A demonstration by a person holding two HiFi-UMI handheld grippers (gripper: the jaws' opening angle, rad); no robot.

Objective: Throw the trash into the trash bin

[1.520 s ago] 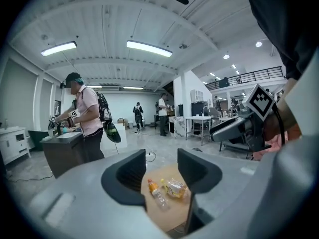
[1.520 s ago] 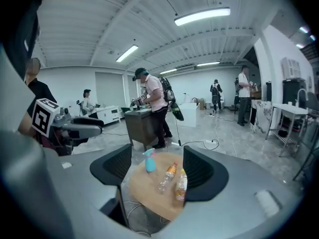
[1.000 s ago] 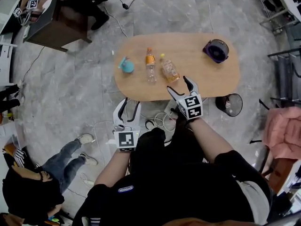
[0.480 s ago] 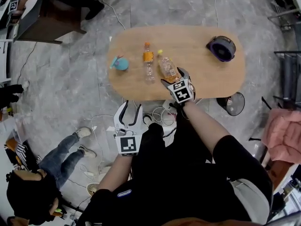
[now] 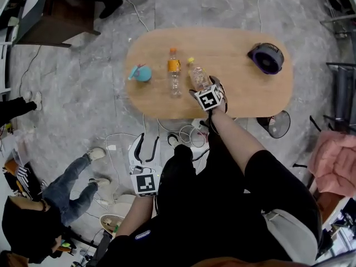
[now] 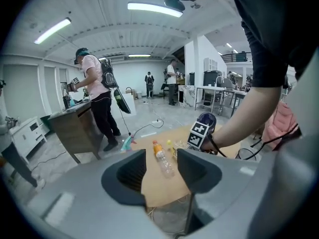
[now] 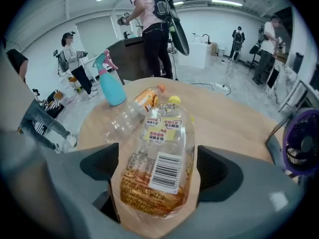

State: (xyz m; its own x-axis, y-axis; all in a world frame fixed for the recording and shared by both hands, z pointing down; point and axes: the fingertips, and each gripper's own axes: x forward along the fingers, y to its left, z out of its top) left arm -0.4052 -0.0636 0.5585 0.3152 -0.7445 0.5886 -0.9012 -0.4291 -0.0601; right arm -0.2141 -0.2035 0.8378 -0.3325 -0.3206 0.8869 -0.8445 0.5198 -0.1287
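Right gripper (image 5: 207, 87) astride the yellow-capped bottle (image 7: 158, 158), base end first.

The bottle lies flat on the wooden surface (image 5: 245, 90), long axis running away from the jaws along their own line, cap at the far end. The jaws have just been opening and stand wide on either side of its lower body, not pressing it. The left gripper (image 5: 146, 144), jaws apart and empty, hangs off the surface's near edge, well away. The trash bin (image 5: 275, 124) sits on the floor to the right.
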